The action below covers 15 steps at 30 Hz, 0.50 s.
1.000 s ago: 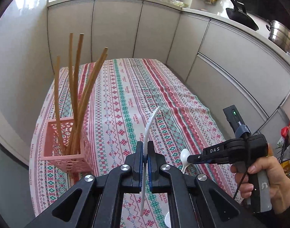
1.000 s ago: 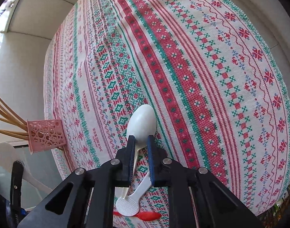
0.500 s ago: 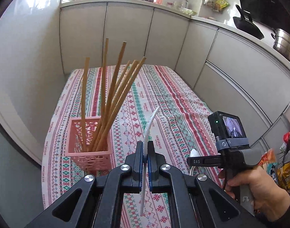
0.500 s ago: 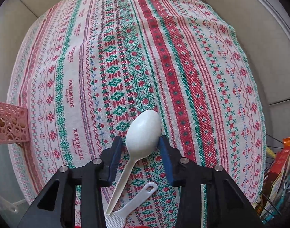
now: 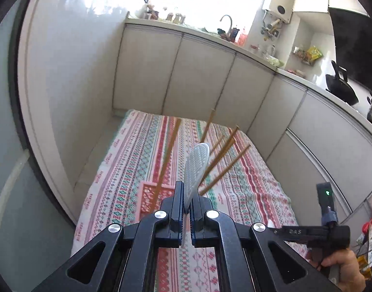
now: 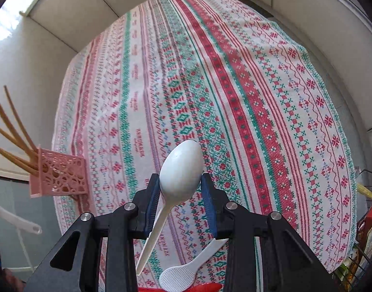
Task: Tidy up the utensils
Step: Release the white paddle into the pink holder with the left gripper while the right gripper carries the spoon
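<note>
The left gripper (image 5: 185, 209) pinches a white dimpled plastic rice paddle (image 5: 195, 170) above the pink lattice basket (image 5: 152, 196) of wooden chopsticks (image 5: 170, 155). Beside the basket, the right gripper's (image 6: 181, 203) fingers grip a white plastic spoon's (image 6: 180, 172) bowl.

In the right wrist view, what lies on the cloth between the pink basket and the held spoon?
Nothing: the right wrist view shows only bare patterned cloth between the basket and the spoon.

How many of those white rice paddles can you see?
2: one white plastic rice paddle clamped in the left gripper; another lying on the patterned tablecloth beside a red utensil. Others may be hidden.
</note>
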Motion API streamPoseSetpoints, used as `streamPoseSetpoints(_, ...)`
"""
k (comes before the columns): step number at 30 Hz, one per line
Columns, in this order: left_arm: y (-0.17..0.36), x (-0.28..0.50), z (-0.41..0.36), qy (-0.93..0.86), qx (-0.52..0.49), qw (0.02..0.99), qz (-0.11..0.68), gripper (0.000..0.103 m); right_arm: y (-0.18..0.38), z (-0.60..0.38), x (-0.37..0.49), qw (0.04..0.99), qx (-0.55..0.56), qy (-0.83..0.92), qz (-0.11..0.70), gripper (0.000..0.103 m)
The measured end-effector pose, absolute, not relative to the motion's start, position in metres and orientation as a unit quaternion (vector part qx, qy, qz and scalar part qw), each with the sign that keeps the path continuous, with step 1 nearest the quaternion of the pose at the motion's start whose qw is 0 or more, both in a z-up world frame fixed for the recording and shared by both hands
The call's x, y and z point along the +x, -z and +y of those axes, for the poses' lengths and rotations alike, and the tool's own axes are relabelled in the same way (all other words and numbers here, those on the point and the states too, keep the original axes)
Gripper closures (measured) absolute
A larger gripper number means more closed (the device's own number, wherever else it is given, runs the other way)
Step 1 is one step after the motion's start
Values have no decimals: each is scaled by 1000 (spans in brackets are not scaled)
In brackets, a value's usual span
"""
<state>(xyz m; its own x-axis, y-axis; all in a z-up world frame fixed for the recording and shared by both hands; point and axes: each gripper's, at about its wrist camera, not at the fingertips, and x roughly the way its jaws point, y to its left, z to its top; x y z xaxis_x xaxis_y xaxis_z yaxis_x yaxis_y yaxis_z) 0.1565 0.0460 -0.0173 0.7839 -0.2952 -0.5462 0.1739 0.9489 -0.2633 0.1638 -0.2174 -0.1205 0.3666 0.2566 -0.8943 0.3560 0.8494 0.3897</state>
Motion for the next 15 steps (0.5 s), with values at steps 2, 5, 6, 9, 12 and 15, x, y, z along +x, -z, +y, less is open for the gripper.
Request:
streamPoseSetpoints(2, 16, 162, 49, 106, -96, 950, 278, 99, 108, -213, 161, 788, 276, 22, 550, 67)
streamPoseSetpoints(5, 16, 170, 48, 88, -88, 960, 250, 99, 101, -208, 165, 794, 274, 10, 542, 67)
streamPoseSetpoints(6, 18, 174, 46, 84, -84, 961, 249, 99, 98, -208, 160, 795, 276, 6, 540, 67)
streamPoseSetpoints(9, 29, 184, 40, 72, -62, 962, 258, 99, 98, -208, 160, 797, 275, 3, 538, 67)
streamPoseSetpoints(12, 37, 192, 34, 59, -38, 960, 273, 99, 94, -209, 153, 797, 278, 6, 536, 67)
streamPoseSetpoints(15, 44, 198, 30, 52, -22, 956, 287, 99, 93, -212, 150, 797, 281, 7, 535, 67)
